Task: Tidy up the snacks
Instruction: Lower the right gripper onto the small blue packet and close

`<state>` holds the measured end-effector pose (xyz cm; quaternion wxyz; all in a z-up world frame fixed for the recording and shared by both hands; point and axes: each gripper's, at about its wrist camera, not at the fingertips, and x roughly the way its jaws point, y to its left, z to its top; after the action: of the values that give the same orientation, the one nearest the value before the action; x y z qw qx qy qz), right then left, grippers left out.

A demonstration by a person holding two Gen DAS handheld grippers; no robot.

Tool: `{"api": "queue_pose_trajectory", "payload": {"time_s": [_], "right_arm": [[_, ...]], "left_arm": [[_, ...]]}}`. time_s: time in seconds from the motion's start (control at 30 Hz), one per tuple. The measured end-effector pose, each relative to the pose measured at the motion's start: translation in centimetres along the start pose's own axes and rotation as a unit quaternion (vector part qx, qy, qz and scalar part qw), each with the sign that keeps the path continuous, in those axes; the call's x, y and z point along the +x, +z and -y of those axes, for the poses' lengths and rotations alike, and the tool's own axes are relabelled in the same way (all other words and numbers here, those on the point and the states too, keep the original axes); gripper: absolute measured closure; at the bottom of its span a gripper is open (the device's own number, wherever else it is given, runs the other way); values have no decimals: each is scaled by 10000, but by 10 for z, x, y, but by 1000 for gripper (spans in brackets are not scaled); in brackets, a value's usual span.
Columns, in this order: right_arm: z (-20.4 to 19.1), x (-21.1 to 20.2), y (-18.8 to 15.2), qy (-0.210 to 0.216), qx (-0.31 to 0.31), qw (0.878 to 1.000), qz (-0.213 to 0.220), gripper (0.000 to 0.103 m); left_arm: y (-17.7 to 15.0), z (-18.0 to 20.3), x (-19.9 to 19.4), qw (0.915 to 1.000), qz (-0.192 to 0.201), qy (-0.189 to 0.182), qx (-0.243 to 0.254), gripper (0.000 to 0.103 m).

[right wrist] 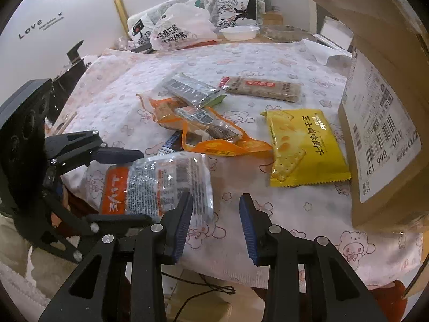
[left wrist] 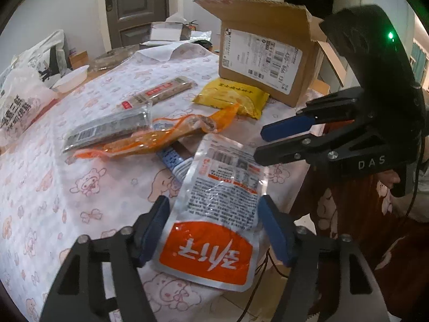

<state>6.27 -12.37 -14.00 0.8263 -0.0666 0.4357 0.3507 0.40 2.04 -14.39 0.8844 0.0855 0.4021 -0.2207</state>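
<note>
A silver pouch with an orange label (left wrist: 214, 214) lies at the table's near edge, partly overhanging it. My left gripper (left wrist: 214, 228) is open with its fingers on either side of the pouch; the same pouch (right wrist: 155, 185) and left gripper (right wrist: 126, 187) show in the right wrist view. My right gripper (right wrist: 215, 225) is open and empty just right of the pouch, above the tablecloth; it shows in the left wrist view (left wrist: 264, 145) too. Further back lie an orange packet (right wrist: 211, 139), a yellow cracker bag (right wrist: 303, 145), a dark clear-wrapped bar (right wrist: 193, 91) and a brown bar (right wrist: 262, 88).
An open cardboard box (left wrist: 268, 53) with a shipping label stands at the table's far right corner, next to the yellow bag. A white plastic bag (right wrist: 182, 32), a white bowl (right wrist: 240, 32) and tote bags sit at the far side. A blue packet (left wrist: 174, 158) peeks from under the pouch.
</note>
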Motion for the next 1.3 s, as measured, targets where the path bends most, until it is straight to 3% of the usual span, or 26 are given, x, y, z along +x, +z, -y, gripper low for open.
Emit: {"api": "queue_pose_trajectory", "payload": {"time_s": [0.23,0.27,0.33,0.63,0.73,0.83,0.9,0.97,1.13,1.2,1.3], "right_arm": [[-9,1,2,40,13,10000,-35,71],[-12,2,3,37,-3,10000,-40,71],[-17,3,4,48,4,10000,-50,71],[-44,20,17,-43,-23,9999,-107,71],[-47,23,18,128,8,9998,-153,71],[-54,25,20,160,-115,9997,-115,81],[-58,23,23,-24,-223,9997,24,95],[-59,24,27,-6,-227,9997,-7,95],[-56,29,34,57,-175,9998,22,95],[-54,30,35,66,-83,9999,11,92],[-50,28,34,51,95,9999,-15,84]], "left_arm": [[-13,-13,-12,9992,131,239,-296,42],[-15,-16,-15,9990,162,220,-357,50],[-20,-24,-23,9982,238,159,-530,55],[-38,-45,-40,9947,388,461,-835,55],[-40,-47,-40,9947,408,375,-869,55],[-39,-43,-37,9962,370,170,-767,52],[-38,-38,-33,9975,302,113,-627,35],[-35,-32,-29,9983,284,125,-487,29],[-31,-24,-20,9983,287,407,-294,29],[-29,-30,-20,9975,308,491,-409,36],[-30,-39,-22,9960,302,606,-588,37]]}}
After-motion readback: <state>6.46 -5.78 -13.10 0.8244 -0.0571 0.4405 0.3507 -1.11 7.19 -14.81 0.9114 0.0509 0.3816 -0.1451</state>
